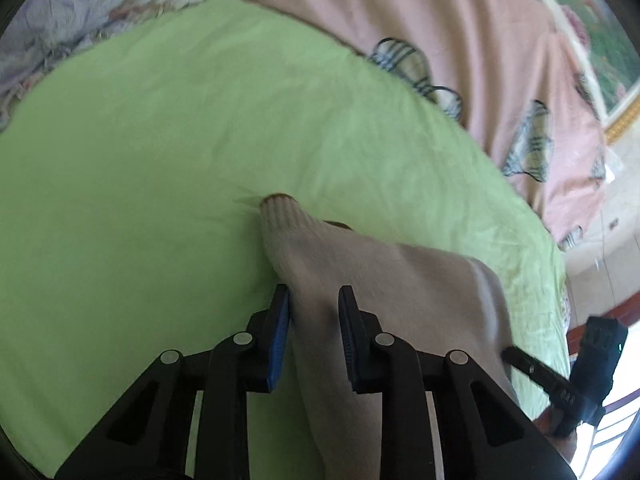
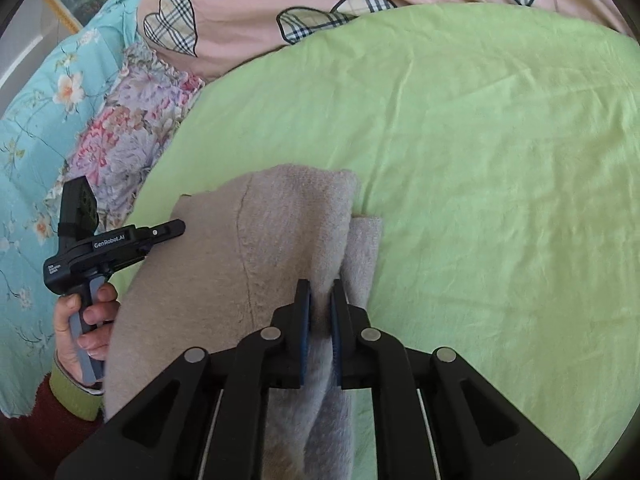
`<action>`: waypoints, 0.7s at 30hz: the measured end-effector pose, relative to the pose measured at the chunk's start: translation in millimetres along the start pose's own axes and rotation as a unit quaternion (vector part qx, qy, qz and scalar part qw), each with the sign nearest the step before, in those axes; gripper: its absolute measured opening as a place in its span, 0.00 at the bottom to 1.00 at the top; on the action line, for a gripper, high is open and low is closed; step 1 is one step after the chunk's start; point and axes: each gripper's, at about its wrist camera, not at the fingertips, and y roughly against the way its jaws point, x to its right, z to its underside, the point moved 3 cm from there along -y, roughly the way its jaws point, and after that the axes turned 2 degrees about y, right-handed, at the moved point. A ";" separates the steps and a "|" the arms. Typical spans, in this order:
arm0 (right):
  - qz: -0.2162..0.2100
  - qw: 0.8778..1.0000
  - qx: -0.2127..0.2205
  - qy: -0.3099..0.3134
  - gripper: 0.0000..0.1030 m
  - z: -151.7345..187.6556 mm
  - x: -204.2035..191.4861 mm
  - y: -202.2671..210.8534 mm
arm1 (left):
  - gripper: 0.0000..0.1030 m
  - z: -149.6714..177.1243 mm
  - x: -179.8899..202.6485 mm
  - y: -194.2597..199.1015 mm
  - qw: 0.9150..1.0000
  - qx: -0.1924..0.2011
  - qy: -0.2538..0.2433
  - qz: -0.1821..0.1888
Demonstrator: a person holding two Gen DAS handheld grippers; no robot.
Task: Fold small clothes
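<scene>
Light: soft, even daylight; my green sheet reads bright, with no hard shadows.
Glare: blown-out white patch at the lower right edge of my left wrist view.
Blur: left view smeared, worst on the pink quilt; right view sharper.
Distortion: strong fisheye bending, black corners.
Shadows: faint ones under my beige garment.

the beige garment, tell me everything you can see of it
The beige garment looks like a soft, fuzzy knit, with a ribbed cuff at the end of a sleeve and a seam running down its body. It is bunched, not flat, and partly lifted off the green sheet, the cuff end touching the sheet. The right gripper is clamped on a gathered fold; the left gripper has fabric between its fingers, which look less closed.
</scene>
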 end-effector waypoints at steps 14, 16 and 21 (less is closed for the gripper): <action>-0.044 0.997 0.039 -0.051 0.44 105.2 29.8 62.6 | 0.49 212.0 41.2 131.0 0.985 0.026 -0.168 0.035; -0.045 0.997 0.032 -0.062 0.44 116.7 33.9 57.0 | 0.49 230.2 48.3 126.5 0.981 0.034 -0.192 0.010; -0.046 0.997 0.040 -0.054 0.44 118.4 25.3 53.9 | 0.49 229.8 53.3 104.6 0.977 0.055 -0.205 -0.026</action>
